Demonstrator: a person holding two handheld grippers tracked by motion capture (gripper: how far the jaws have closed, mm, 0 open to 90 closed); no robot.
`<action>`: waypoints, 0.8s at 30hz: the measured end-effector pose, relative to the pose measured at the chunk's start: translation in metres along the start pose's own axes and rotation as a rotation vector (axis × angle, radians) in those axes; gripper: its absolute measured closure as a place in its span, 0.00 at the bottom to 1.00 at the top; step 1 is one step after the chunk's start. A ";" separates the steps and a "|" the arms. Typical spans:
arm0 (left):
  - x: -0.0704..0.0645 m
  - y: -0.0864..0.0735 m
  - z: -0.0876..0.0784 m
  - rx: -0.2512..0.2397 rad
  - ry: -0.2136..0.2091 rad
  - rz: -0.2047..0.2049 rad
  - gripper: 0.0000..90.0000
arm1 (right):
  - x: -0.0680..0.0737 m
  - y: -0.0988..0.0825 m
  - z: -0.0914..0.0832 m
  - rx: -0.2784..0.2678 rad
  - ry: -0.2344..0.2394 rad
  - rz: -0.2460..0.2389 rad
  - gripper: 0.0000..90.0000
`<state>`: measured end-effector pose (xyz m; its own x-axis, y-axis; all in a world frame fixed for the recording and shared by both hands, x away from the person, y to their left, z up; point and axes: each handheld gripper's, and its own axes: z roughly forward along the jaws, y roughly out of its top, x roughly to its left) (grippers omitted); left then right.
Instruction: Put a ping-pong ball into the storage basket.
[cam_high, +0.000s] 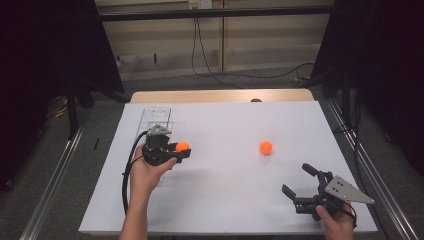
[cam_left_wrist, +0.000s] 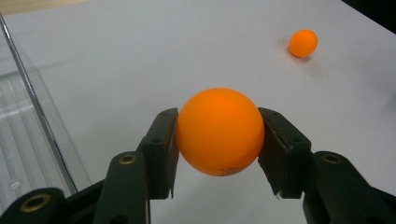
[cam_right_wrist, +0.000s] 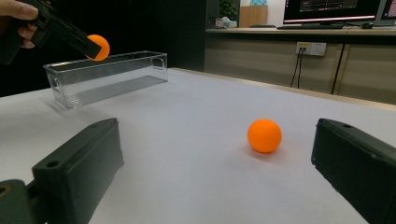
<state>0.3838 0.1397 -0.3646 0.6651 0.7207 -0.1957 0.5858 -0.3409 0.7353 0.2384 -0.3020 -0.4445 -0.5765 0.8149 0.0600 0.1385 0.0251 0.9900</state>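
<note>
right gripper (cam_high: 299, 181): nearest me, bottom right of the high view, held in the right hand (cam_high: 336, 221). I see both jaws spread wide with nothing between them – resting low near the front edge of the table (cam_high: 225, 200).

right gripper's own view: jaws stand far apart at the left and right of the frame, and the loose ball sits on the table ahead, between their lines but well clear of both.

left gripper (cam_high: 183, 150): held in the left hand (cam_high: 145, 172), left of centre. I read the jaws as clamped on the held ball (cam_left_wrist: 219, 131) – one pad on each side. In the right gripper view it sits raised off the table.

held ball: orange, pinched at its middle, just beside the clear box and near its top edge in the right gripper view.

loose ball (cam_high: 266, 147): orange, lying on the white surface right of centre, well apart from both grippers.

clear box (cam_high: 156, 117): long transparent bin, open top, standing on the table just beyond the left gripper. I can't make out any contents.

beyond the table: wood strip (cam_high: 220, 95) at the far edge, then floor with a black cable (cam_high: 210, 70).
</note>
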 end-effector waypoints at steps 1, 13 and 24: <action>0.000 0.001 0.000 -0.001 -0.001 -0.001 0.57 | 0.000 0.000 0.000 0.000 0.000 -0.001 0.02; 0.007 0.005 -0.003 -0.013 0.012 -0.016 0.57 | 0.000 0.000 0.000 0.000 0.002 0.001 0.02; 0.010 0.009 -0.002 -0.003 0.013 -0.015 0.57 | 0.000 0.000 0.000 -0.001 0.003 0.000 0.02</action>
<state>0.3945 0.1449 -0.3590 0.6496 0.7339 -0.1983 0.5947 -0.3281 0.7339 0.2385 -0.3017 -0.4446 -0.5792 0.8129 0.0606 0.1378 0.0243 0.9902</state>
